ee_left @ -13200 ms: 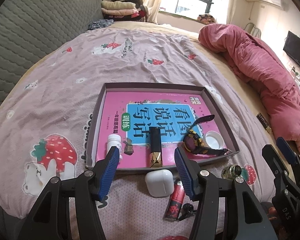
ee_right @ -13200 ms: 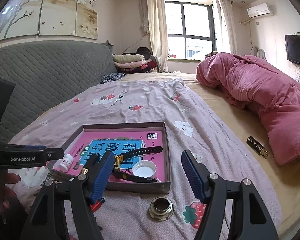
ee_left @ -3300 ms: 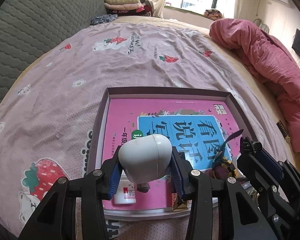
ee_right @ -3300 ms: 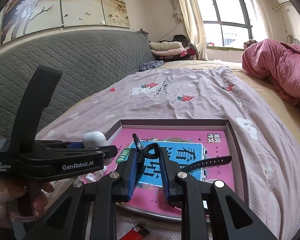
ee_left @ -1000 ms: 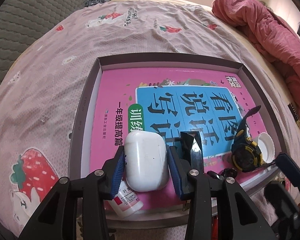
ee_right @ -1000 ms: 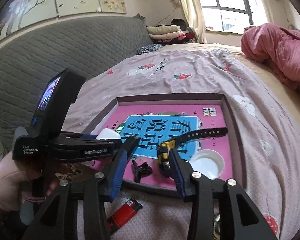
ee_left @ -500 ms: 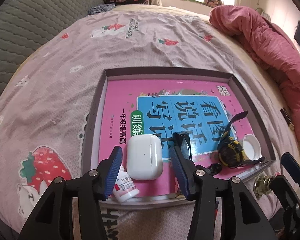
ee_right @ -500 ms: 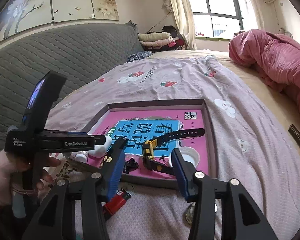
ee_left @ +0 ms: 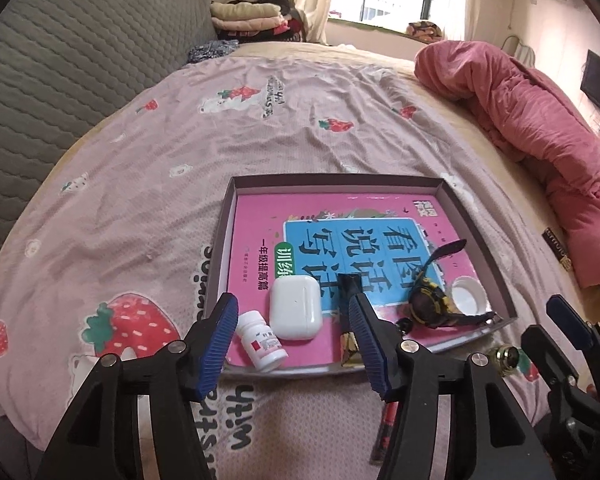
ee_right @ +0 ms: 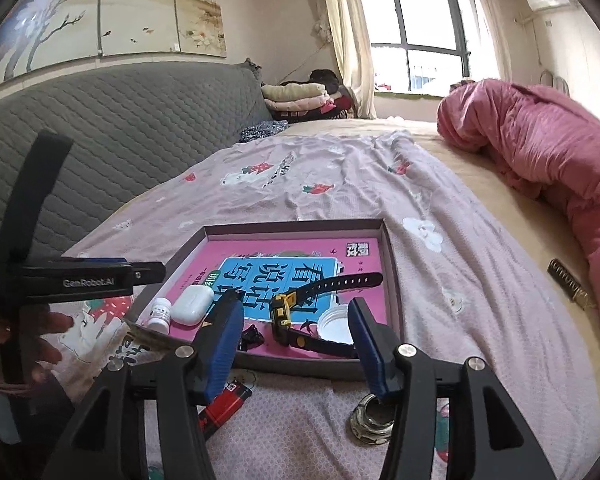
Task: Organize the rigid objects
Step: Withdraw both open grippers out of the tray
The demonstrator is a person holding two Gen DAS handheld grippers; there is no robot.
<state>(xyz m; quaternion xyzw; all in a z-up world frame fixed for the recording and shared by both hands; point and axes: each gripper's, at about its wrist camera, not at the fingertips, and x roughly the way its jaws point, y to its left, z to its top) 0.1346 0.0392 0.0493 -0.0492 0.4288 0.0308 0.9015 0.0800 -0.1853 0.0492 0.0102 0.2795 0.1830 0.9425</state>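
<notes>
A shallow box tray [ee_left: 476,216] [ee_right: 392,264] lies on the bed, lined with a pink book. In it lie a white earbud case [ee_left: 295,312] [ee_right: 192,304], a small white pill bottle [ee_left: 262,341] [ee_right: 159,314], a black-and-gold lighter [ee_left: 348,320], a black-and-yellow watch [ee_left: 432,304] [ee_right: 296,320], a black key fob [ee_right: 251,336] and a white lid [ee_left: 469,295] [ee_right: 334,324]. My left gripper [ee_left: 294,340] is open and empty, just before the tray's near edge. My right gripper [ee_right: 298,344] is open and empty above the near edge.
A red lighter [ee_right: 224,402] [ee_left: 384,428] and a metal ring fitting [ee_right: 372,420] [ee_left: 506,354] lie on the sheet in front of the tray. A small black-and-gold item [ee_right: 568,280] lies right, by the pink duvet [ee_right: 540,148]. A grey headboard [ee_left: 60,72] stands left.
My left gripper let go of the earbud case in the tray and drew back, open. My right gripper also drew back and opened wider, leaving the key fob in the tray.
</notes>
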